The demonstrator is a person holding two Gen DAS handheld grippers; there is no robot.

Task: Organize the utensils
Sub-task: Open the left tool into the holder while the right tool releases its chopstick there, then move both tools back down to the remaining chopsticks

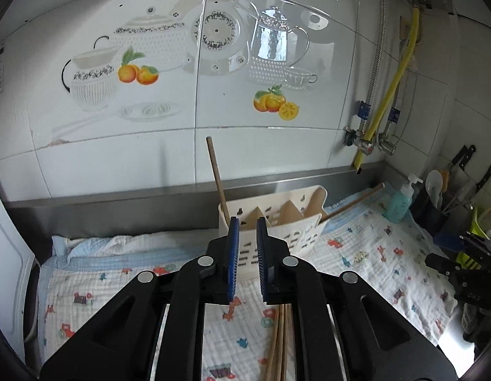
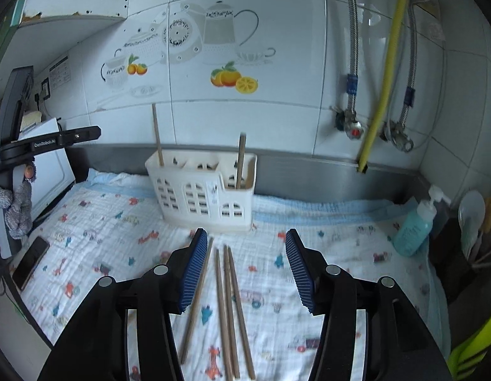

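- The right gripper has its two blue pads wide apart. Nothing is between them. It holds nothing.
- It hangs just over the loose chopsticks. These lie flat on the cloth, side by side, and there look to be four of them. One lies right beside the left pad, but I cannot tell if they touch.
- The left gripper has its blue pads only a little way apart, with a thin gap. Nothing is in that gap, so it holds nothing too.
- It points at the white holder, which stands on the cloth near the back wall. Some of the loose chopsticks show on the cloth under this gripper.
- The holder has a few slots. One chopstick stands up in the slot at one end. Another chopstick stands in the slot at the other end. So two are put away.
- The ones on the cloth are still to do. I think the job is under half done.
- In the left camera one more stick lies behind the holder. It may need putting away too.
- I guess the right gripper will pick up next, since it is open and right over the loose ones.
- A blue soap bottle stands off to the side, well away from the holder.
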